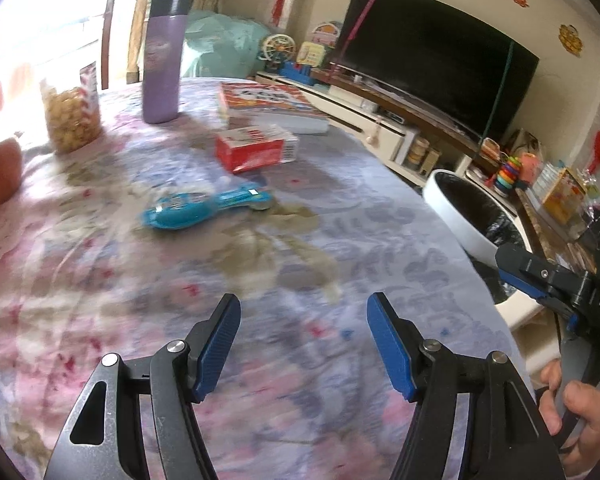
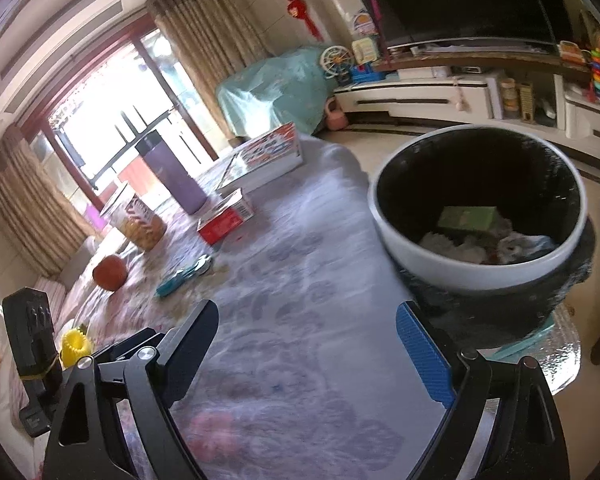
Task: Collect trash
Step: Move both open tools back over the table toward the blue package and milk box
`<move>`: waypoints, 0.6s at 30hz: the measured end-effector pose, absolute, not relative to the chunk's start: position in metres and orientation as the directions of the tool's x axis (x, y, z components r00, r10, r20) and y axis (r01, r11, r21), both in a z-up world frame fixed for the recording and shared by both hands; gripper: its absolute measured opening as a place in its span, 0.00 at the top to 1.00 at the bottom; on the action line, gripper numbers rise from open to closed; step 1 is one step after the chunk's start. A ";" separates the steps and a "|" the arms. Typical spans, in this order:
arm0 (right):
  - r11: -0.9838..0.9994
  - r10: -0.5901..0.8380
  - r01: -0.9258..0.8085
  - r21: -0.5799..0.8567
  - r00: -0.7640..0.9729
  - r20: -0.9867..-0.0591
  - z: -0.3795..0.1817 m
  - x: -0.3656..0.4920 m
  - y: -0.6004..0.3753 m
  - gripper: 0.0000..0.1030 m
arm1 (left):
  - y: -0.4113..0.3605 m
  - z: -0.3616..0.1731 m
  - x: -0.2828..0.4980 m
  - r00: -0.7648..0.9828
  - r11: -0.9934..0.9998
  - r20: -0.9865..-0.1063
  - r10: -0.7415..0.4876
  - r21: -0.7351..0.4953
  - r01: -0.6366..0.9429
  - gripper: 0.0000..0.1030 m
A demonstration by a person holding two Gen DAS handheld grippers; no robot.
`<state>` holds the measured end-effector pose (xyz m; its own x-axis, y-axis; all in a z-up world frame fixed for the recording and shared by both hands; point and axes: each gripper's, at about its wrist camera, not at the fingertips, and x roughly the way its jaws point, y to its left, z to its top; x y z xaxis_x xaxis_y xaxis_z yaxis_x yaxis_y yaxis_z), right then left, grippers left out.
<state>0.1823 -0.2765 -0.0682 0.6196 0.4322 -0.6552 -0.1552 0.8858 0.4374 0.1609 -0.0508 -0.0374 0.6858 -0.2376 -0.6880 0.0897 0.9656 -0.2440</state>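
Trash left on the table looks like the red carton [image 1: 256, 149], lying flat at twelve o'clock from the left gripper [image 1: 304, 344], whose jaws stand half open and empty. I judge it light, stiff card, easily dented; take it across its short sides. The right gripper [image 2: 306, 344] gapes wide, empty. The bin [image 2: 480, 216] sits at one o'clock from it.

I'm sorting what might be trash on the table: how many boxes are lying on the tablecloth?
2. A small red and white box lies mid-table, beyond the blue toy. A larger flat box lies behind it near the far edge, beside the purple bottle. Others may be out of view.
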 end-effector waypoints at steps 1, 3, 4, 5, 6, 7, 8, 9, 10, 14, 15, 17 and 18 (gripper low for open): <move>0.885 0.437 -0.161 0.438 0.615 -0.657 -0.069 0.183 -0.273 0.11 | -0.048 -0.037 0.161 0.686 0.966 -0.688 -0.235 -0.245 0.085 0.37; 0.883 0.444 -0.168 0.439 0.607 -0.660 -0.071 0.184 -0.267 0.11 | -0.039 -0.037 0.161 0.687 0.968 -0.691 -0.225 -0.241 0.075 0.37; 0.882 0.447 -0.173 0.439 0.602 -0.662 -0.072 0.184 -0.264 0.11 | -0.036 -0.037 0.162 0.687 0.968 -0.692 -0.222 -0.240 0.072 0.37; 0.881 0.450 -0.177 0.438 0.598 -0.663 -0.072 0.185 -0.260 0.11 | -0.032 -0.037 0.162 0.684 0.969 -0.696 -0.220 -0.238 0.069 0.36; 0.881 0.453 -0.182 0.437 0.594 -0.665 -0.073 0.186 -0.258 0.11 | -0.029 -0.038 0.163 0.681 0.969 -0.699 -0.218 -0.236 0.068 0.35; 0.880 0.456 -0.189 0.436 0.590 -0.666 -0.074 0.187 -0.253 0.11 | -0.025 -0.039 0.167 0.677 0.971 -0.703 -0.215 -0.231 0.068 0.31; 0.879 0.460 -0.194 0.436 0.588 -0.666 -0.074 0.188 -0.250 0.11 | -0.021 -0.039 0.170 0.675 0.972 -0.708 -0.210 -0.224 0.068 0.30; 0.879 0.462 -0.198 0.434 0.585 -0.667 -0.074 0.189 -0.248 0.11 | -0.017 -0.039 0.173 0.672 0.974 -0.712 -0.205 -0.214 0.071 0.30; 0.878 0.464 -0.204 0.432 0.583 -0.667 -0.074 0.189 -0.245 0.11 | -0.015 -0.039 0.177 0.671 0.976 -0.714 -0.199 -0.204 0.073 0.30; 0.874 0.476 -0.223 0.432 0.575 -0.665 -0.075 0.195 -0.236 0.11 | -0.005 -0.037 0.196 0.665 0.984 -0.726 -0.175 -0.153 0.092 0.30; 0.873 0.478 -0.225 0.433 0.573 -0.666 -0.075 0.196 -0.234 0.11 | -0.003 -0.037 0.202 0.663 0.986 -0.730 -0.165 -0.137 0.096 0.30; 0.870 0.485 -0.231 0.436 0.568 -0.666 -0.076 0.200 -0.229 0.11 | 0.002 -0.037 0.213 0.662 0.988 -0.734 -0.152 -0.115 0.099 0.28; 0.868 0.488 -0.234 0.438 0.565 -0.666 -0.077 0.204 -0.227 0.11 | 0.004 -0.038 0.217 0.661 0.989 -0.735 -0.148 -0.108 0.101 0.25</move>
